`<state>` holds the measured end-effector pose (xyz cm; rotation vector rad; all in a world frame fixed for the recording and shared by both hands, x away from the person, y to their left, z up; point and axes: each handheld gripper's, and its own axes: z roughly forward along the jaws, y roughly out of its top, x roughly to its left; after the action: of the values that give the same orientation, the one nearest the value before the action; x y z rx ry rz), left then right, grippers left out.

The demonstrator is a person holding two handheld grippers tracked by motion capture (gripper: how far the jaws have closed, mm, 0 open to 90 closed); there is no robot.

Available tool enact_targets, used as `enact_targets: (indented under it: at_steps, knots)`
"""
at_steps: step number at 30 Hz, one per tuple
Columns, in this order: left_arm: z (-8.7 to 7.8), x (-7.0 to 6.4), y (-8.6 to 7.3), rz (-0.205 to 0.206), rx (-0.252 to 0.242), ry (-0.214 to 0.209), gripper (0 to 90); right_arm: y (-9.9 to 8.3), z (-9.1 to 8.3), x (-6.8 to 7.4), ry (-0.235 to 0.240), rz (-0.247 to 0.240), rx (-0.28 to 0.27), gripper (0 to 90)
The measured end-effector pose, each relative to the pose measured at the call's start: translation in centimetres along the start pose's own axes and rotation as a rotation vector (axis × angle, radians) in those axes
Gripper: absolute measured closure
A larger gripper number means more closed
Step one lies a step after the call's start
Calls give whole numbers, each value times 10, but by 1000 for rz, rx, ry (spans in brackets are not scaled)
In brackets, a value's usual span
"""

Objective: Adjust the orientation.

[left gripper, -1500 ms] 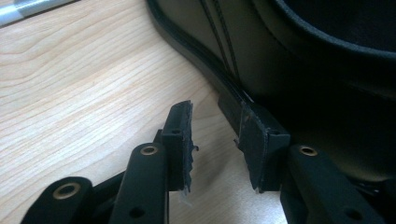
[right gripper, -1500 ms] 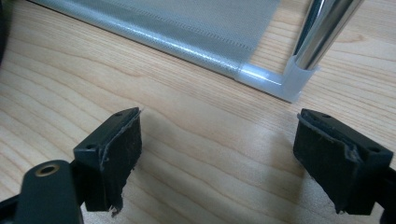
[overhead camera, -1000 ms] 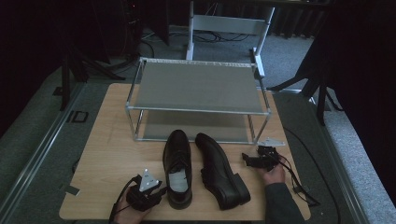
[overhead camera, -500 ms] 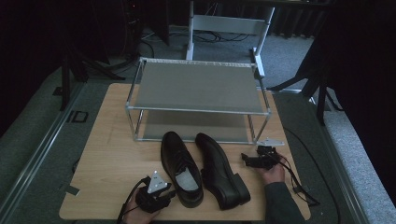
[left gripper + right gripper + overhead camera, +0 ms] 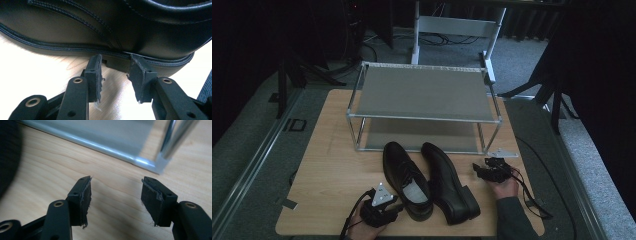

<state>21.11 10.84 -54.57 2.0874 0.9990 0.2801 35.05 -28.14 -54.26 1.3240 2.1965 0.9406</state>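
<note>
Two black leather shoes lie side by side on the wooden table, toes toward a rack. Beside the heel of the left shoe (image 5: pixel 406 180) sits my left gripper (image 5: pixel 396 206). In the left gripper view, the left gripper (image 5: pixel 115 68) is open, its tips against the sole edge of that left shoe (image 5: pixel 105 27) with nothing between the jaws. The right shoe (image 5: pixel 447 182) lies just left of my right gripper (image 5: pixel 477 170). In the right gripper view, the right gripper (image 5: pixel 116 192) is open over bare wood, with the right shoe (image 5: pixel 7 157) a dark blur at the left.
A two-shelf metal shoe rack (image 5: pixel 424 92) stands at the back of the table (image 5: pixel 332 165); its lower shelf edge and leg (image 5: pixel 160 157) are close ahead of the right gripper. A cable (image 5: pixel 532 200) trails from the right gripper. Dark floor and stands surround the table.
My left gripper has moved right, up against the left shoe's heel side. That shoe has turned, its heel swinging toward the right shoe. The right gripper has stayed put.
</note>
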Motion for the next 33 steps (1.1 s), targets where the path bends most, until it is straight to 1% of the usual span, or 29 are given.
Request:
enact_targets:
  at_steps: [2,5,10,15,19,27,30,33]
  knots:
    - [0,0,0,-1,-1,1,613,3,-9,7,11,-18,-20,409]
    - [0,0,-1,-3,-2,2,603,7,-20,15,11,-53,-47,400]
    - [0,1,-1,-1,-5,12,578,13,-33,28,22,-98,-65,391]
    - [0,1,-1,1,-2,16,552,18,-48,41,51,-137,-84,396]
    - [0,3,-1,3,8,37,547,21,-59,52,74,-169,-102,398]
    - [-1,4,-2,5,11,55,546,20,-82,75,147,-210,-136,404]
    - [0,3,-3,9,15,56,546,16,-88,83,161,-239,-128,414]
    - [1,3,-3,14,18,58,545,13,-91,90,175,-256,-117,430]
